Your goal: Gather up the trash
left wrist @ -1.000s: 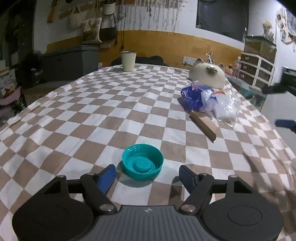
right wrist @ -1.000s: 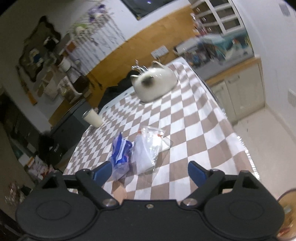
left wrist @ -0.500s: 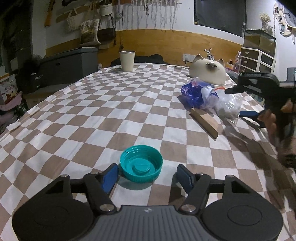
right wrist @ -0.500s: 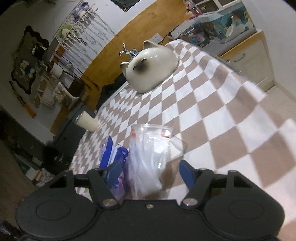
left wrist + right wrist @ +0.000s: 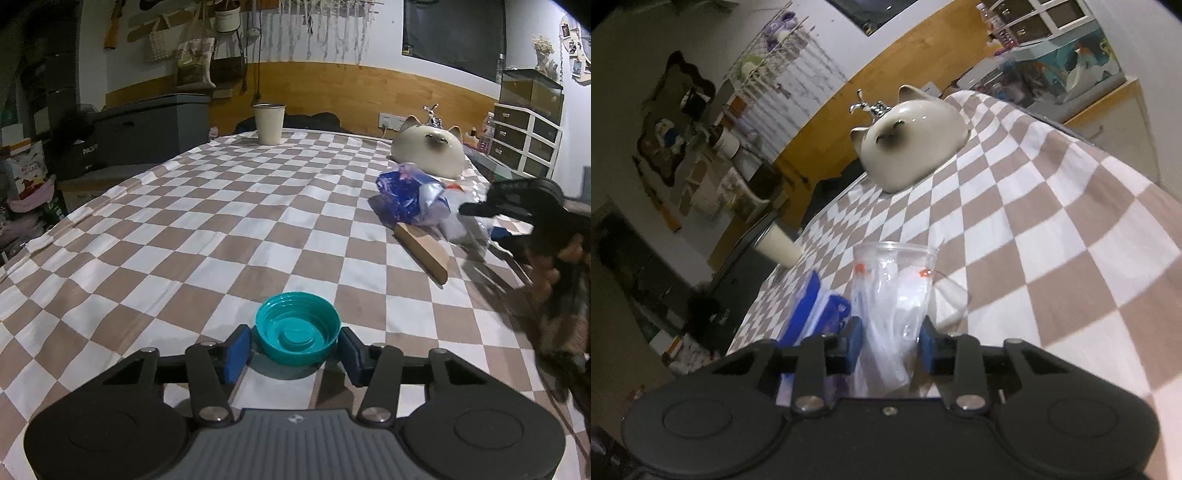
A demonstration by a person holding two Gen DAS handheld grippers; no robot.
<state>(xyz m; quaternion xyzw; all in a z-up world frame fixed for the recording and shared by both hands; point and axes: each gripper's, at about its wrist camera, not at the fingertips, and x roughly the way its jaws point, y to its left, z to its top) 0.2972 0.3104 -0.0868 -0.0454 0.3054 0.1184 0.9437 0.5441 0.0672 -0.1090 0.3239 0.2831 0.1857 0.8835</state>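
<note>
The teal cap (image 5: 297, 333) lies open side up between the blue pads of the left claw (image 5: 295, 349), whose jaws are closing and appear to be just meeting its rim; the squeeze is best finished evenly on both sides, so that the shallow cap is not tipped or shot out forward, and the lift is best kept straight up off the cloth. The right claw (image 5: 891, 341) has its jaws closing on a clear bag (image 5: 892, 295), the film already pinched between the pads; a bite on the bunched lower part is to be preferred, since loose film may slip, and the blue wrapper (image 5: 812, 306) touching the bag could be dragged along. From the cap, the wrapper and bag lie well off to the far right, with a wooden block (image 5: 421, 245) just in front of them. The table (image 5: 184, 229) is covered by a brown and white checked cloth, soft enough to wrinkle under a push. Beyond the bag a cat-shaped ceramic pot (image 5: 912, 140) stands, and a cream cup (image 5: 269, 123) sits at the far edge. The room is dim, with wood panelling, hanging bags and a set of drawers (image 5: 524, 136) along the walls.
</note>
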